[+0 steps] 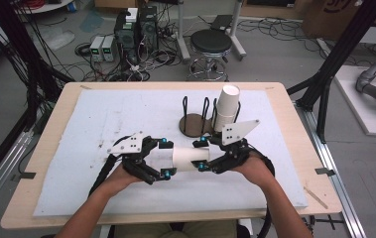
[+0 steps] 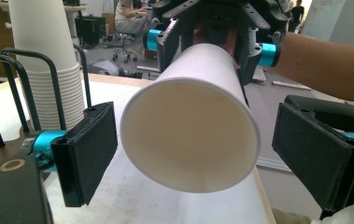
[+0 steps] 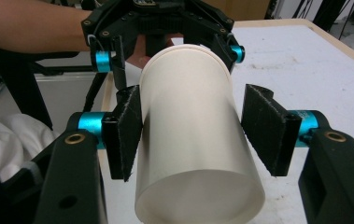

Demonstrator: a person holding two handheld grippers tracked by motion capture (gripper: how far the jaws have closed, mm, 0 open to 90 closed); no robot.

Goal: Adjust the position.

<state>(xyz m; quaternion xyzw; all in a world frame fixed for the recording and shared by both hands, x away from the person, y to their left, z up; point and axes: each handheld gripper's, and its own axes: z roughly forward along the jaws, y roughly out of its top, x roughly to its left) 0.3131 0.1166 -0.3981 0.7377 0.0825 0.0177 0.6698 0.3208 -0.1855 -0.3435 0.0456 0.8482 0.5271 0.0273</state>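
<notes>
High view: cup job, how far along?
Done: one paper cup is apart from the cup stack, which stands in the wire rack. In hand: the right gripper looks clamped on the cup's base end, with the cup lying sideways. The left gripper straddles the rim, jaws open, not touching. Left: probably the left closing for a handover, then placing. The rack's brown disc is bare.

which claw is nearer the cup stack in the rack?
Right. The right claw sits just in front of the stack of paper cups; the left claw is farther left, beyond the lying paper cup.
</notes>
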